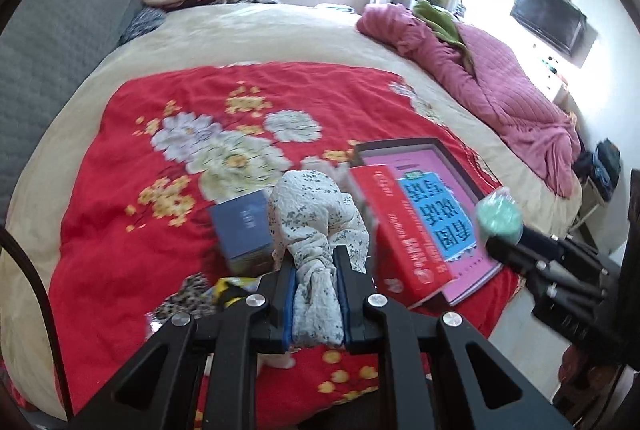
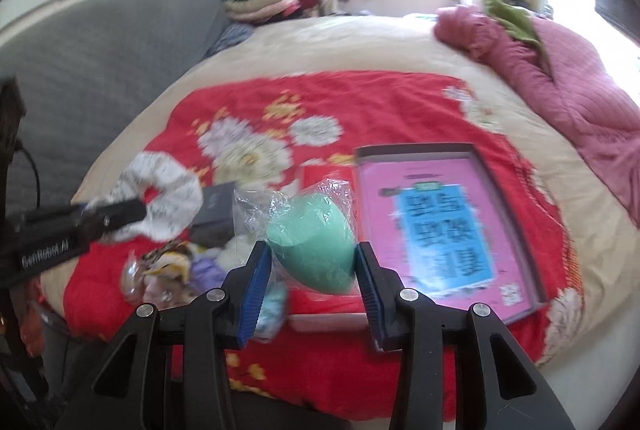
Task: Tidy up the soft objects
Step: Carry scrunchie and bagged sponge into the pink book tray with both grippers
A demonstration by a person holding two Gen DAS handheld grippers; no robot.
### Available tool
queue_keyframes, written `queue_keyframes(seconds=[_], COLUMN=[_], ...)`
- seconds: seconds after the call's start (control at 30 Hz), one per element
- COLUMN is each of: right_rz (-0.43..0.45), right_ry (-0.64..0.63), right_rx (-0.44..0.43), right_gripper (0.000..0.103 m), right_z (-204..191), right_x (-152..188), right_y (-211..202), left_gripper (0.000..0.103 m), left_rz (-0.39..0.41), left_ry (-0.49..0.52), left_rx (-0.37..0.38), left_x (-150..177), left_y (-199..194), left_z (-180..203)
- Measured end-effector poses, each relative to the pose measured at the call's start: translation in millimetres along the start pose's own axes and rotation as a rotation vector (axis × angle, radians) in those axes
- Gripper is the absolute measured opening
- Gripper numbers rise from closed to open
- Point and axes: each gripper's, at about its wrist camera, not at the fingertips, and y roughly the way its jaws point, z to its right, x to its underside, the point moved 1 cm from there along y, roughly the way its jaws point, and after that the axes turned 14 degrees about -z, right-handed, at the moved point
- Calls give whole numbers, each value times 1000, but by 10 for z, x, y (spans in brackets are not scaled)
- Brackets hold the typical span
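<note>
**A:** Behind your two tools lies a bed (image 1: 280, 26) under a cream sheet, with a red floral blanket (image 1: 120, 158) over its near half and a pink quilt (image 1: 500, 78) bunched along the right edge. Both tools point down at a slant over the near part of the blanket.

**B:** And what have you got me holding?

**A:** Your left gripper (image 1: 316, 262) is clamped on a white floral scrunchie (image 1: 312, 214); the blue pads squeeze one side of the ring flat. From the right wrist view the scrunchie (image 2: 160, 198) stands out past the fingertips as a loop, its hole facing that camera, above the blanket's left side. Your right gripper (image 2: 314, 262) pinches a mint-green egg-shaped sponge (image 2: 312, 242) in clear wrap; its long axis slants, narrow end low and toward the right pad, with the crinkled wrap sticking up at the far end.

**B:** Anything you cannot read?

**A:** Both views are smeared. Beneath the sponge a red book (image 1: 400, 230) leans on a pink-covered book with a blue label (image 1: 436, 214) in a shallow grey box (image 1: 400, 146); from the right wrist most of the red book is hidden. A small dark blue box (image 1: 244, 226) sits left of the scrunchie. At the near left a heap of small soft bits (image 2: 168, 266) is too blurred to name.
</note>
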Motion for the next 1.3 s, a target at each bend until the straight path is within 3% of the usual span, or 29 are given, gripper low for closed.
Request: queue_keyframes(seconds=[0.23, 0.43, 0.8, 1.3], right_rz=[46, 44, -80, -267], right_ry=[137, 214, 225, 263], right_rx=[27, 30, 99, 112], right_gripper=[45, 45, 45, 47], right_z=[719, 1220, 1652, 1971], right_x=[56, 130, 128, 179], right_y=[-212, -210, 285, 1043], left_gripper=[17, 17, 18, 19], left_rz=[7, -33, -176, -335], left_ry=[73, 119, 185, 260], left_rx=[-9, 4, 45, 57], left_x=[-103, -197, -314, -270], left_y=[85, 389, 1158, 1783], left_z=[644, 1117, 1707, 2047])
